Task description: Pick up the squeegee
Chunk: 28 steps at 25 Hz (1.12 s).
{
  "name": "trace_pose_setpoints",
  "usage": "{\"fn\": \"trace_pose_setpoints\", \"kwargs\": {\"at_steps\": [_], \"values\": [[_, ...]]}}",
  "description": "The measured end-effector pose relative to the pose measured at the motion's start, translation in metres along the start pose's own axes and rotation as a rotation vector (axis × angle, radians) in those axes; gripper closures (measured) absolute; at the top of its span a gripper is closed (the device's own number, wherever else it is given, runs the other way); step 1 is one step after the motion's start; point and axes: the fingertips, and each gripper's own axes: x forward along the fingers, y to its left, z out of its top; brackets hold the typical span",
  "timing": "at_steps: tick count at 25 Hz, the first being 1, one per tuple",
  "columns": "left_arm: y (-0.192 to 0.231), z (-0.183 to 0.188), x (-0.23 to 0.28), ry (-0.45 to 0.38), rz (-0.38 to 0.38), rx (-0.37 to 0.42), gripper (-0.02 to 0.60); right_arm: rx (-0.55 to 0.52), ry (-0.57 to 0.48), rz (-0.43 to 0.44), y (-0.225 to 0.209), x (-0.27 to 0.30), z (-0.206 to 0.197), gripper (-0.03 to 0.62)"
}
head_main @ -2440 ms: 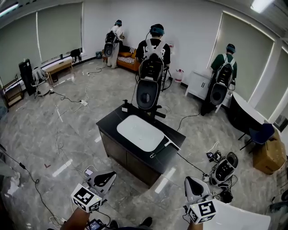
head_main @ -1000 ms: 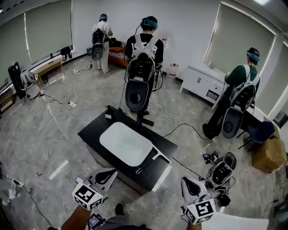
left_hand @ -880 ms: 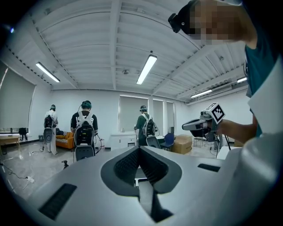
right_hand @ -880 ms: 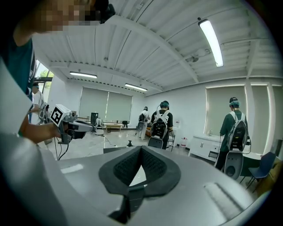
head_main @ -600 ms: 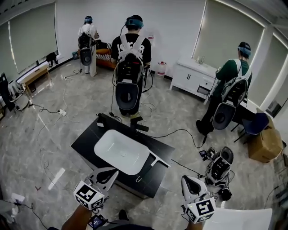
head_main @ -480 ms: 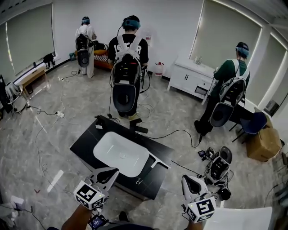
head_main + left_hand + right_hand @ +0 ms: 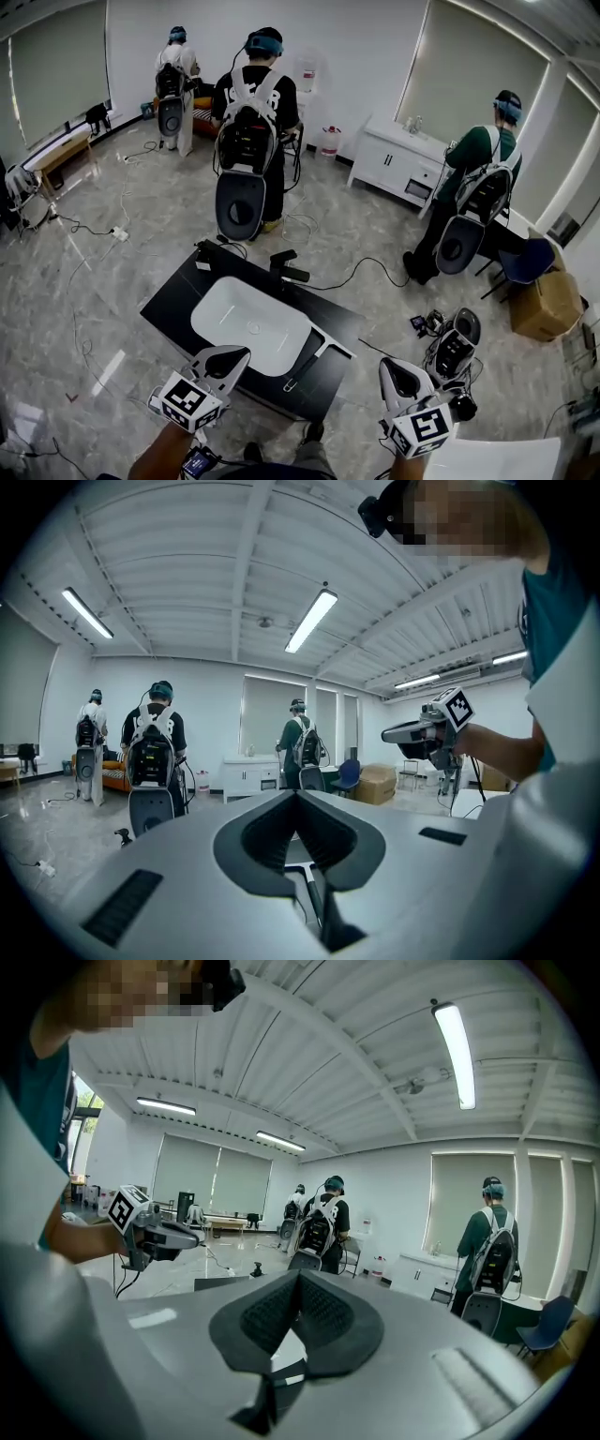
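Holding left gripper point(image 7: 228, 354) and right gripper point(image 7: 394, 368) low by the black counter point(image 7: 176, 300), both closed tight and empty, not yet reaching. Aiming at the squeegee point(image 7: 314, 354), flat beside the white sink point(image 7: 248, 321), handle pointing this way for easy grabbing.

No word, number or brand name is legible anywhere. The only print is coded rather than lettered. A black-and-white square marker sits on each face of the left white plastic cube point(image 7: 187, 403) on the left tongs point(image 7: 228, 356). The right white plastic cube point(image 7: 422, 428) on the right tongs point(image 7: 394, 367) carries the same kind of marker. Each cube's pattern also shows in the other tongs' gripper view, but it spells nothing that can be read.
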Motion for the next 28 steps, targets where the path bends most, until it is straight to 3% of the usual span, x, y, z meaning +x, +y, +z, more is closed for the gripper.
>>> {"fn": "trace_pose_setpoints", "kwargs": {"at_steps": [13, 28], "values": [[-0.005, -0.038, 0.075, 0.079, 0.080, -0.054, 0.575, 0.005, 0.007, 0.141, -0.060, 0.059, -0.028, 0.585], [-0.005, -0.121, 0.174, 0.248, 0.053, -0.134, 0.575, 0.101, 0.088, 0.193, -0.120, 0.113, -0.108, 0.585]]}}
